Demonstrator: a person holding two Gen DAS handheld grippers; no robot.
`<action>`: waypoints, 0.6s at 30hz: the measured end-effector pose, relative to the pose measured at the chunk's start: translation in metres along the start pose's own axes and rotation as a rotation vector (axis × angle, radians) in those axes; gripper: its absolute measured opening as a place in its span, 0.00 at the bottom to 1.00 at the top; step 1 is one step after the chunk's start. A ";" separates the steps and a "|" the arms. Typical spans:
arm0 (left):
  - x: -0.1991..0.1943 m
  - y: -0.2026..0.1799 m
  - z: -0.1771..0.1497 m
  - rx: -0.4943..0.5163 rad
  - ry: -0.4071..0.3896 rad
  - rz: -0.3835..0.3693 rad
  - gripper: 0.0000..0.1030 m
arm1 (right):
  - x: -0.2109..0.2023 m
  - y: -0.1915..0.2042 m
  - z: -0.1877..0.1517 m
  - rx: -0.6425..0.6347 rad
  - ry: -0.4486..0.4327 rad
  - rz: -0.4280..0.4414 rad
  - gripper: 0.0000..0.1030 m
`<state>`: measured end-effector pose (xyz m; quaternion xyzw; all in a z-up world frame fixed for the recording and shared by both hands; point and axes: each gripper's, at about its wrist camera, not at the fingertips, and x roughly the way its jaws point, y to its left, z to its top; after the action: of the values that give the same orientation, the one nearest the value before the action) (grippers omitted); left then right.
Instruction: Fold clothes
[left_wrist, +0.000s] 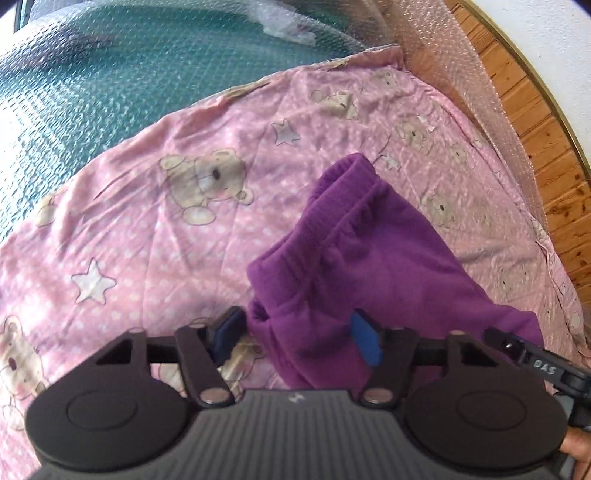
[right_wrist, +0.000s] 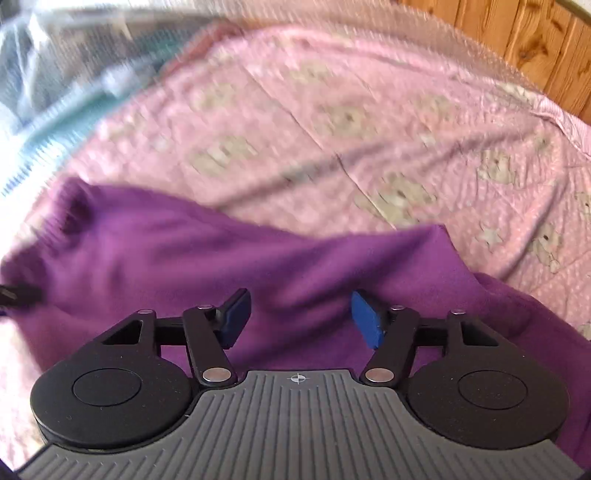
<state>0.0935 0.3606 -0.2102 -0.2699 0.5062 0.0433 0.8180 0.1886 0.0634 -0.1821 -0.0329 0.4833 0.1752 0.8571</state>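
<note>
A purple fleece garment (left_wrist: 373, 266) with an elastic waistband lies bunched on the pink bear-print bedspread (left_wrist: 155, 229). My left gripper (left_wrist: 297, 338) is open, its blue pads on either side of the garment's near edge, with cloth between them. In the right wrist view the same purple garment (right_wrist: 229, 266) spreads across the lower frame. My right gripper (right_wrist: 297, 319) is open just above the cloth, and the view is blurred by motion. The other gripper's black tip (left_wrist: 532, 360) shows at the right of the left wrist view.
Bubble wrap over a teal surface (left_wrist: 85, 77) lies beyond the bedspread's far edge. A wooden panelled wall (left_wrist: 546, 155) runs along the right side. Part of a hand (left_wrist: 578, 448) shows at the lower right.
</note>
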 end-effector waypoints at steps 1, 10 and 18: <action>0.002 -0.004 -0.002 0.021 -0.014 0.012 0.34 | -0.007 0.007 0.003 0.013 -0.004 0.039 0.66; -0.021 -0.070 -0.047 0.385 -0.244 0.127 0.15 | -0.017 0.104 0.058 -0.100 0.099 0.264 0.86; -0.012 -0.113 -0.090 0.716 -0.323 0.211 0.15 | 0.027 0.181 0.066 -0.311 0.309 0.268 0.42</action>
<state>0.0542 0.2236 -0.1855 0.0956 0.3792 -0.0099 0.9203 0.1948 0.2552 -0.1492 -0.1261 0.5757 0.3523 0.7270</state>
